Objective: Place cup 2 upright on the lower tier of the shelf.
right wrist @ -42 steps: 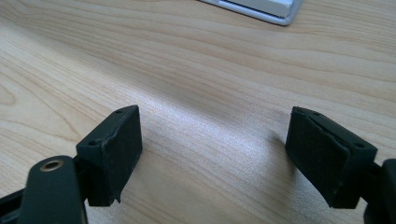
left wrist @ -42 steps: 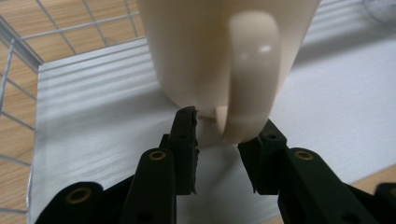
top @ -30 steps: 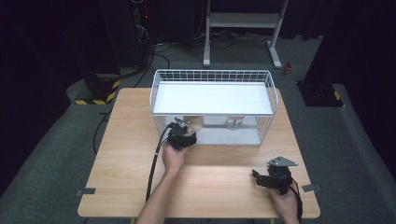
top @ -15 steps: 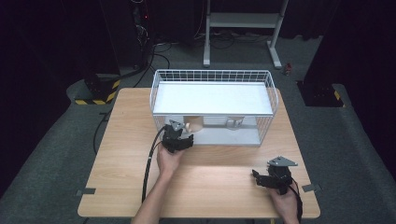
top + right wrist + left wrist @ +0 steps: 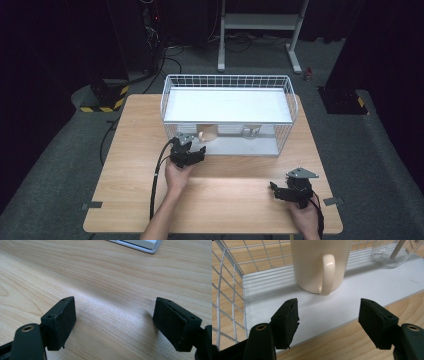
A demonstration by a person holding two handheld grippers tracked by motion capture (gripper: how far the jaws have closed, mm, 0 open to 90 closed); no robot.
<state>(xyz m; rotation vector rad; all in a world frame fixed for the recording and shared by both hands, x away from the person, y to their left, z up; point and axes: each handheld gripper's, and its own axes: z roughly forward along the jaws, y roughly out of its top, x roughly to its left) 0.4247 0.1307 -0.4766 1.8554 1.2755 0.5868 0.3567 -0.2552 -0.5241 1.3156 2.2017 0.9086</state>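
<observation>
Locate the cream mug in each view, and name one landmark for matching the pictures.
High view: the cream mug stands on the lower shelf of the white wire rack, left of centre, just beyond the left gripper.
Left gripper view: top centre, handle facing the camera, ahead of the open jaws.
Right gripper view: bare tabletop between the open jaws; no mug here.
Shared landmark: the rack's white lower shelf, with the clear glass beside the mug.

mug (image 5: 319,263) top cropped, glass (image 5: 390,252) cropped
</observation>
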